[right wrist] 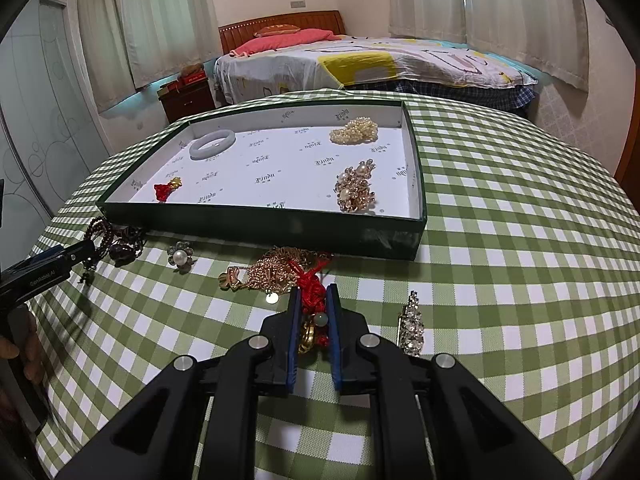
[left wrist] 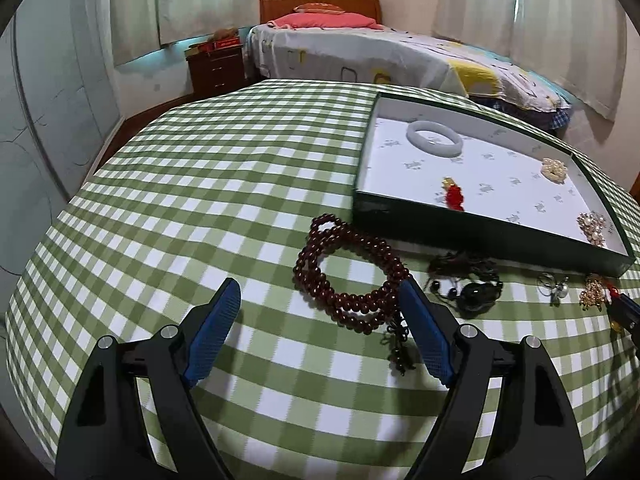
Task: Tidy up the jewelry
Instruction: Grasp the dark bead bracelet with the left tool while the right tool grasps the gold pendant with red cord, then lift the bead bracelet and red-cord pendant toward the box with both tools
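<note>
A dark green tray (right wrist: 280,226) with a white printed lining sits on the green checked tablecloth; it also shows in the left wrist view (left wrist: 472,232). It holds a white bangle (right wrist: 212,144), a pearl cluster (right wrist: 354,131), a gold-and-pearl brooch (right wrist: 356,188) and a small red charm (right wrist: 166,190). My right gripper (right wrist: 314,292) is shut on a red knotted cord charm (right wrist: 312,294) with gold pieces, lying by a gold chain pile (right wrist: 272,272). My left gripper (left wrist: 320,292) is open, low over the cloth, its right finger beside a dark red bead string (left wrist: 344,276).
In front of the tray lie a dark bead bracelet with black stone (left wrist: 468,284), a pearl flower ring (right wrist: 180,256) and a crystal hair clip (right wrist: 412,326). A bed (right wrist: 360,64) and a nightstand (right wrist: 186,96) stand beyond the table.
</note>
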Action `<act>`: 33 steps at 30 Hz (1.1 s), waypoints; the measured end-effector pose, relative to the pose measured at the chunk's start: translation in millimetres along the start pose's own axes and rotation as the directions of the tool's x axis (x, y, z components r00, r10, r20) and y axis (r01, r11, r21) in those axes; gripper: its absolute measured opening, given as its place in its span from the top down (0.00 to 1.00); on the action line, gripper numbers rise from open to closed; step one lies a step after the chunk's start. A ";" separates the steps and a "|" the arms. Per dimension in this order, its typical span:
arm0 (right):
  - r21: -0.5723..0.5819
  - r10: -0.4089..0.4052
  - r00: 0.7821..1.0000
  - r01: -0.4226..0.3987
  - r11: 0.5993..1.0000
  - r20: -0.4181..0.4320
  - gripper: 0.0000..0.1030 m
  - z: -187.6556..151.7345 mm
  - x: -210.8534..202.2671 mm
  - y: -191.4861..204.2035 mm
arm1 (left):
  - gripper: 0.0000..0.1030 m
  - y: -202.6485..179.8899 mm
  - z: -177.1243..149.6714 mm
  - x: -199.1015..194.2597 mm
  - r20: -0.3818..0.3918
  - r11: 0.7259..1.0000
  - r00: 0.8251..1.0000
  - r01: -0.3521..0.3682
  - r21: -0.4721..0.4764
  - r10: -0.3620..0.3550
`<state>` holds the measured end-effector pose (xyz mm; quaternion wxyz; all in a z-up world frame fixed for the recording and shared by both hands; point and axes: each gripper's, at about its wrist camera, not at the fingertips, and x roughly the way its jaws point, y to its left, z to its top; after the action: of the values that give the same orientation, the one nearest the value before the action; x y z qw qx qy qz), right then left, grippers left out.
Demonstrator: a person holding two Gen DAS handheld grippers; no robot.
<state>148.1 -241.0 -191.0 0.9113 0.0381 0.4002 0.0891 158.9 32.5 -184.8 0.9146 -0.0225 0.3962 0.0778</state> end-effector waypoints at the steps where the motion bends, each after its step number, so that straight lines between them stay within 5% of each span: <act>1: 0.000 0.000 1.000 0.000 1.000 0.000 0.87 -0.1 0.0 0.0 | 0.23 0.8 0.3 -0.6 -0.002 1.000 1.000 0.000 -0.002 0.000; 9: 0.001 0.000 1.000 0.000 1.000 0.001 0.87 -0.2 0.4 -0.3 | 0.22 -8.4 11.3 -0.4 0.020 1.000 1.000 0.024 0.006 -0.024; 14: 0.001 0.001 1.000 -0.001 1.000 0.001 0.87 -0.4 0.4 -0.4 | 0.22 -6.3 15.5 21.1 -0.075 0.999 0.996 0.036 -0.028 -0.038; 18: 0.002 0.002 1.000 -0.002 1.000 0.001 0.87 -0.2 1.1 -0.5 | 0.25 -3.4 12.7 21.1 -0.072 0.998 0.996 0.047 -0.041 -0.050; 27: 0.005 0.004 1.000 -0.004 1.000 0.003 0.87 0.0 1.7 -0.9 | 0.84 -1.2 8.4 13.4 -0.044 0.999 0.998 0.052 -0.008 -0.052; 33: 0.001 0.005 1.000 -0.005 1.000 0.008 0.87 -0.5 1.0 0.4 | 0.87 -1.9 3.9 6.5 -0.019 0.998 0.997 0.070 -0.004 -0.070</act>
<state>148.3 -240.4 -192.0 0.9127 0.0402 0.3964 0.0912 166.4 31.9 -186.8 0.9130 -0.0384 0.4035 0.0462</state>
